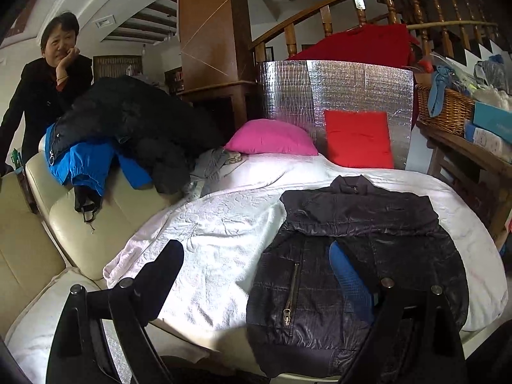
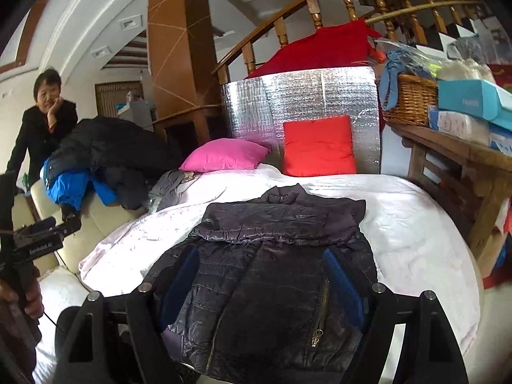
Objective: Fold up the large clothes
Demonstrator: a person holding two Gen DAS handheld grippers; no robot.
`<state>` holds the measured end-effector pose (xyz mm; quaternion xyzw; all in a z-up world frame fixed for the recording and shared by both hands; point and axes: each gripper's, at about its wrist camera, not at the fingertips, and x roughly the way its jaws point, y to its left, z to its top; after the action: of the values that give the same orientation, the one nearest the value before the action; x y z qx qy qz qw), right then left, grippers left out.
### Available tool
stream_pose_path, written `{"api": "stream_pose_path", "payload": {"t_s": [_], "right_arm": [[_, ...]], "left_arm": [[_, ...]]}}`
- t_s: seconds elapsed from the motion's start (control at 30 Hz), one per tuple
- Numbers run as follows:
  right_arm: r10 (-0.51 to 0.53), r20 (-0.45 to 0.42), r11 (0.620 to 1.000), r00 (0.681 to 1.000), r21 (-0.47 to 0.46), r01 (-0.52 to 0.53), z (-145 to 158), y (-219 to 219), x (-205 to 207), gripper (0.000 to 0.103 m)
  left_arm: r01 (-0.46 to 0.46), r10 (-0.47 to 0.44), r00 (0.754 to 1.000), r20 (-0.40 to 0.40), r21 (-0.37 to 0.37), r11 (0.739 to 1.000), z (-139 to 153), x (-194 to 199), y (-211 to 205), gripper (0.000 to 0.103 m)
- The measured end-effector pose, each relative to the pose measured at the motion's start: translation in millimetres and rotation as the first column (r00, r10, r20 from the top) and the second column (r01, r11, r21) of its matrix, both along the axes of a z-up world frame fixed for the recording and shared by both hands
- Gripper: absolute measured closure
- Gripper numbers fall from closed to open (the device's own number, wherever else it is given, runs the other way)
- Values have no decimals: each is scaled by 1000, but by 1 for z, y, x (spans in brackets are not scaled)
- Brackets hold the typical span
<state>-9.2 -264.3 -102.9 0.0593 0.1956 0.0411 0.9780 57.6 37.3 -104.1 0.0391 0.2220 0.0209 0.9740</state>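
A: Where's the jacket [image 2: 272, 275] now?

B: Flat on the white bedspread [image 1: 224, 224], collar toward the pink pillow [image 1: 272, 137] and red cushion [image 1: 358, 137], hem at the near edge. Its sleeves look already folded across the chest, so it reads as a tidy block.

A: And the grippers?

B: Both hang above the jacket's near end. The left gripper [image 1: 256, 275] has its jaws wide with nothing between them, one finger over the bedspread beside the jacket and one over its front. The right gripper [image 2: 265, 281] is also wide and empty, straddling the jacket's middle.

A: So which step?

B: I'd judge it's between folds. Next probably calls for lowering to the hem, pinching both corners, and carrying them up to the collar.

A: Anything near the jacket?

B: A heap of dark and blue coats [image 1: 121, 140] on the sofa to its left, a person [image 1: 48, 73] behind that.
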Motion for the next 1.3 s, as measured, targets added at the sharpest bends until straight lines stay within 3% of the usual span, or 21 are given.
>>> {"api": "stream_pose_path", "payload": {"t_s": [0.87,0.97,1.03,1.23,1.3], "right_arm": [[-28,-30,998,999,64,30,-19,-16,8,20],[-30,-27,997,999,64,32,-20,-16,9,21],[-30,-33,996,999,77,32,-22,-18,12,20],[-57,-45,993,997,105,61,-25,-27,15,20],[-63,-35,992,997,111,67,-23,-31,12,20]], "left_arm": [[3,-3,1000,-28,30,1000,-12,6,-12,11],[23,-24,998,-65,-12,1000,-19,8,-11,11],[45,-53,993,-102,-78,996,-27,4,-8,11],[80,-125,976,-178,-242,967,-67,-57,-7,11],[110,-149,976,-159,-230,967,-76,-84,-12,11]]}}
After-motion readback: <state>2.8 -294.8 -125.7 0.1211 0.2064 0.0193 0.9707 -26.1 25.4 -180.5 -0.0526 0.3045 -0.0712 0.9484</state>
